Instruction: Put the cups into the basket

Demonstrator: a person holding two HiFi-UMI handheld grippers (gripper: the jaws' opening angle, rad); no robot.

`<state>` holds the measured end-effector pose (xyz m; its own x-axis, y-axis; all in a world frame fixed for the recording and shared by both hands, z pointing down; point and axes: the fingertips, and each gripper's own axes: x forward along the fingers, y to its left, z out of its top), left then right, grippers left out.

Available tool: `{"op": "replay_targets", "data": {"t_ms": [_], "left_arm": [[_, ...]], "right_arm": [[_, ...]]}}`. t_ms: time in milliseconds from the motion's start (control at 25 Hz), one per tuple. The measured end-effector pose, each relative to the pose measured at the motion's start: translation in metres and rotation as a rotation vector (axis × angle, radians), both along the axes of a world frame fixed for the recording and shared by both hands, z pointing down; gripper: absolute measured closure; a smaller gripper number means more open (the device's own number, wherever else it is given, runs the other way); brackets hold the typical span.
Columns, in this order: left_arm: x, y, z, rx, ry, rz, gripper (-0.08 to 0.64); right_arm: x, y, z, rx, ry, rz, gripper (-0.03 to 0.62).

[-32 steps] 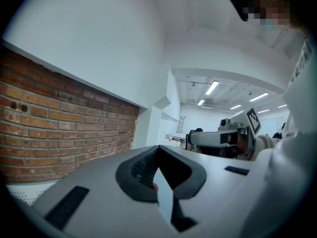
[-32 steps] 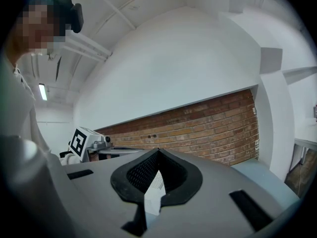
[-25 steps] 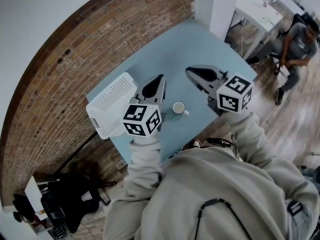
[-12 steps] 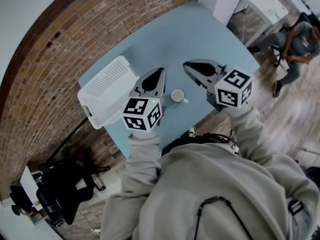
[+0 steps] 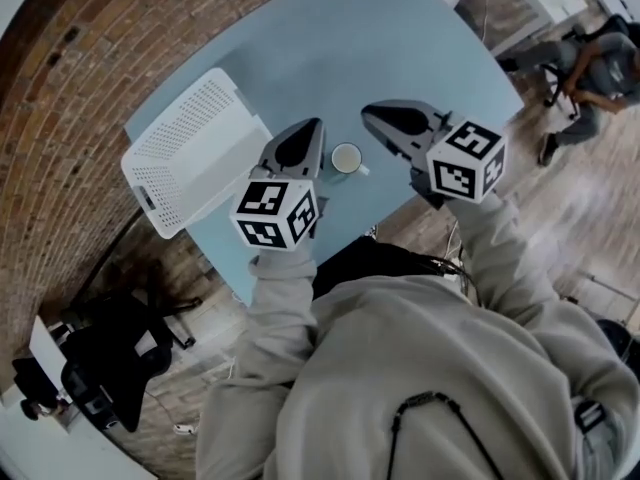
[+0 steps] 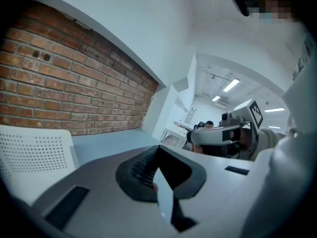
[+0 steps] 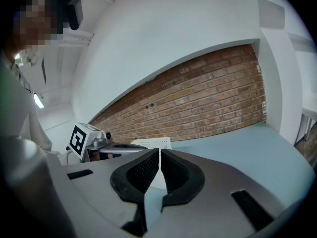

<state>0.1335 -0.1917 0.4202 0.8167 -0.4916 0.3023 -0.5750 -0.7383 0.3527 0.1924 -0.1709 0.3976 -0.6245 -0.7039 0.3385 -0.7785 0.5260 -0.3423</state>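
A small white cup (image 5: pixel 347 158) with its handle to the right stands upright on the light blue table (image 5: pixel 400 38), near the front edge. The white perforated basket (image 5: pixel 190 153) sits at the table's left corner; it also shows as the basket (image 6: pixel 34 152) and the basket (image 7: pixel 153 143). My left gripper (image 5: pixel 305 128) hovers just left of the cup, shut and empty, its tips meeting (image 6: pixel 158 148). My right gripper (image 5: pixel 372 115) hovers just right of the cup, shut with nothing between its pads (image 7: pixel 159 150). Neither gripper view shows the cup.
A brick wall (image 5: pixel 90 78) runs behind and to the left of the table. A person sits on a chair (image 5: pixel 590 68) at the far right beside white desks. A black chair (image 5: pixel 110 358) stands on the floor at the lower left.
The head view has swung, so the table, basket and cup sit further up and left in the frame. Both grippers stay shut on either side of the cup.
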Motion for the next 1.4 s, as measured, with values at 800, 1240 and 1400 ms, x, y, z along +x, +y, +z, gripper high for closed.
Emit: {"op": "replay_targets", "data": {"t_ms": [800, 1240, 1400], "left_arm": [[0.001, 0.013, 0.098, -0.171, -0.053, -0.02, 0.565], [0.01, 0.019, 0.117, -0.217, -0.052, 0.0, 0.565], [0.007, 0.023, 0.134, -0.247, -0.071, -0.009, 0.565]], "right_arm": [[-0.004, -0.002, 0.102, -0.159, 0.009, -0.018, 0.584], [0.003, -0.004, 0.126, -0.193, 0.012, -0.001, 0.584], [0.004, 0.005, 0.148, -0.22, 0.052, -0.006, 0.583]]}}
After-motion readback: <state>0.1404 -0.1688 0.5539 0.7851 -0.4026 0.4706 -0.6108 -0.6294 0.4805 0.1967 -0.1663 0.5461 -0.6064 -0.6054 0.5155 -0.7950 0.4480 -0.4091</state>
